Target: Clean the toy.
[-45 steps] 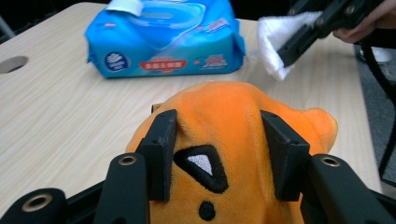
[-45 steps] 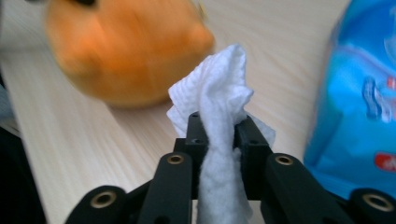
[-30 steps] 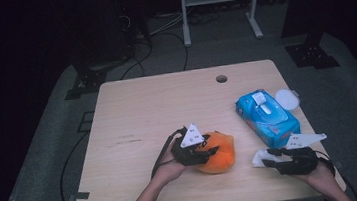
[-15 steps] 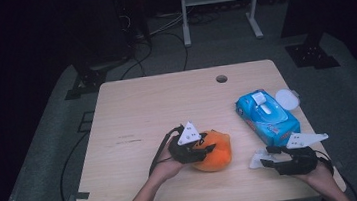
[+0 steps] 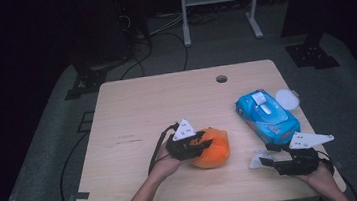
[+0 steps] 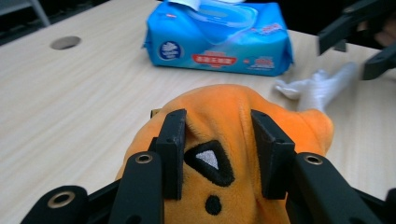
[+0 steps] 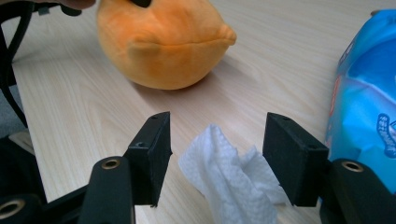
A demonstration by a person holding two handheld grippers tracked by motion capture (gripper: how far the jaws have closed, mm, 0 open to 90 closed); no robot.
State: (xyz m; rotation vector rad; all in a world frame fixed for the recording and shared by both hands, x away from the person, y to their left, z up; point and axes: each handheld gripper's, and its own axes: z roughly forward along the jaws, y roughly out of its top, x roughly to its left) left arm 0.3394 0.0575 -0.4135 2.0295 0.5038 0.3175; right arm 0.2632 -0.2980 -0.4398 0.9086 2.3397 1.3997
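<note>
My left tool [image 5: 199, 145] pinches the plush [image 5: 212, 148] at mid-counter [image 5: 156, 103] — soft, light, it dents under the jaws, so a fold of fur on top is the best hold. To its right, the wipe [image 7: 229, 175] lies limp between my right tool's [image 7: 215, 156] jaws, which have just been spreading — flimsy, best nipped at a crease.

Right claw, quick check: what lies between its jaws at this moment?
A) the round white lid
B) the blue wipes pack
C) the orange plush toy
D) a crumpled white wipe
D: in the right gripper view the crumpled white wipe lies on the table between the right claw jaws, which have just been opening and stand clear of it.
</note>
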